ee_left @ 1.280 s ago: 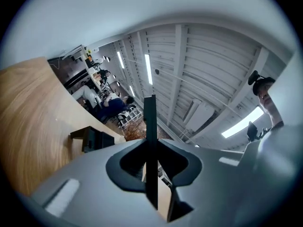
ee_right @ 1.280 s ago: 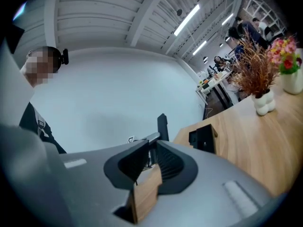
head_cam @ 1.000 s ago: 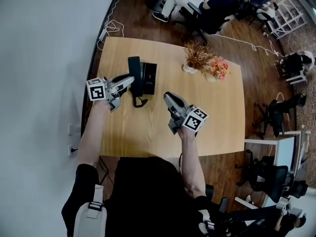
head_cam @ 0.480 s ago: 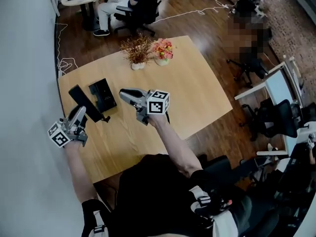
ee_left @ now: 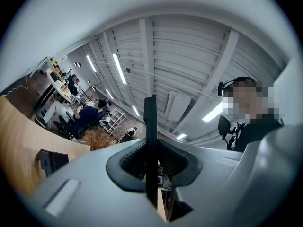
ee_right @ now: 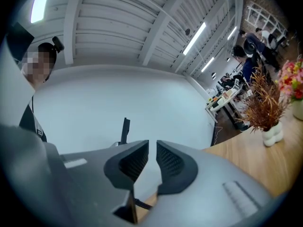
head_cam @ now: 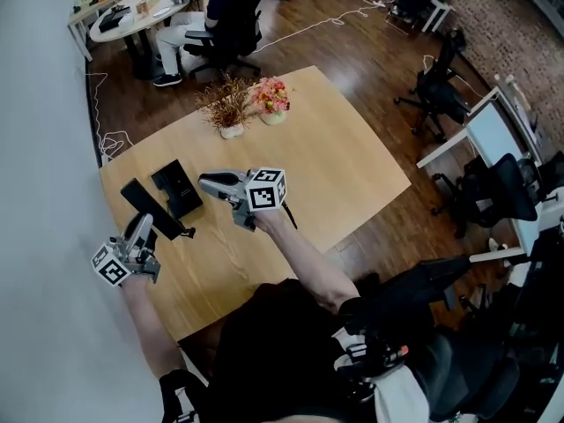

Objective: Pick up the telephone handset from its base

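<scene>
The black telephone handset [head_cam: 144, 203] hangs above the wooden table [head_cam: 335, 166], left of its black base [head_cam: 177, 190] and apart from it. My left gripper [head_cam: 141, 229] is shut on the handset's lower part. In the left gripper view the handset [ee_left: 150, 117] shows edge-on as a thin black bar clamped between the pads of the left gripper [ee_left: 150, 148], and the base [ee_left: 51, 160] lies below at the left. My right gripper [head_cam: 208, 182] hovers just right of the base, its jaws a narrow slit apart and empty [ee_right: 152, 145]. The handset [ee_right: 125, 129] stands beyond them.
A vase of dried brown stems [head_cam: 227, 111] and a vase of pink flowers [head_cam: 271, 100] stand at the table's far edge. A white wall runs along the left. A seated person [head_cam: 220, 16] and office chairs [head_cam: 441, 91] are beyond the table.
The handset lay at the base with my left gripper on it; it is now lifted off and held to the base's left. The right gripper has risen a little.
</scene>
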